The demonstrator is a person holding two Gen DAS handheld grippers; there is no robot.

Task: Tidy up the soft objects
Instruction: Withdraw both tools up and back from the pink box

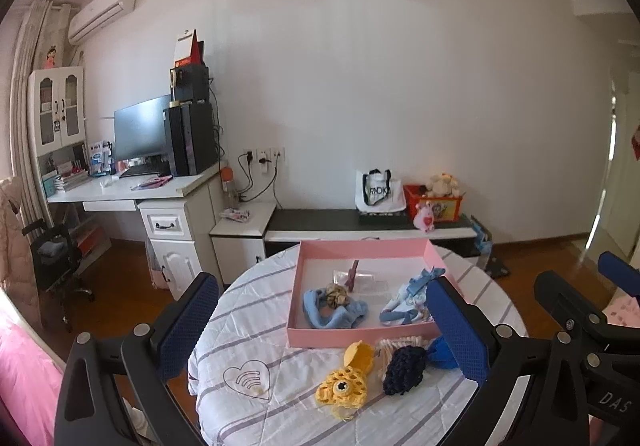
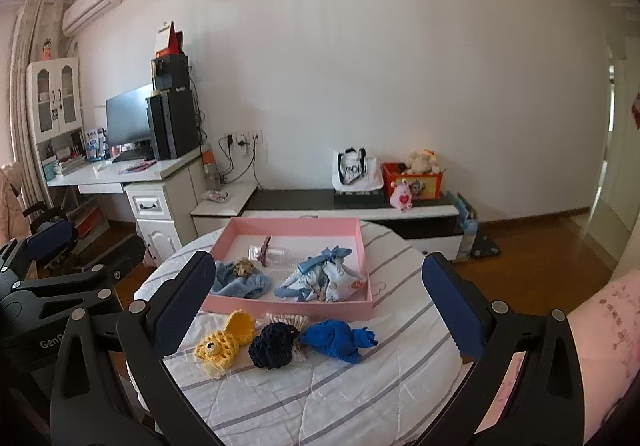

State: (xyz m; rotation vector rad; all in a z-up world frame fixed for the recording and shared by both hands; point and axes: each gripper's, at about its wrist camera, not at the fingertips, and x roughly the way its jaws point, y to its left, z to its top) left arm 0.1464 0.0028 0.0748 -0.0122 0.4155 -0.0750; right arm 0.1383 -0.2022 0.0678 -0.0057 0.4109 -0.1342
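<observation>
A pink box (image 1: 360, 248) (image 2: 292, 222) sits on a round table with a striped white cover (image 1: 248, 326) (image 2: 360, 386). In the box lie a light blue headband (image 1: 334, 313) (image 2: 240, 284), a patterned blue cloth (image 1: 408, 304) (image 2: 324, 280) and a clear plastic piece (image 1: 362, 280). In front of the box lie a yellow crochet piece (image 1: 344, 382) (image 2: 224, 342), a navy crochet piece (image 1: 404, 368) (image 2: 276, 344) and a blue cloth (image 2: 340, 340). My left gripper (image 1: 324, 330) and right gripper (image 2: 320, 306) are both open and empty above the near table edge.
A white desk (image 1: 132, 189) with a monitor and computer tower stands at the left. A low black-and-white cabinet (image 1: 360, 224) along the wall holds a bag and a red toy box. An office chair (image 1: 52, 258) stands at the far left. The floor is wood.
</observation>
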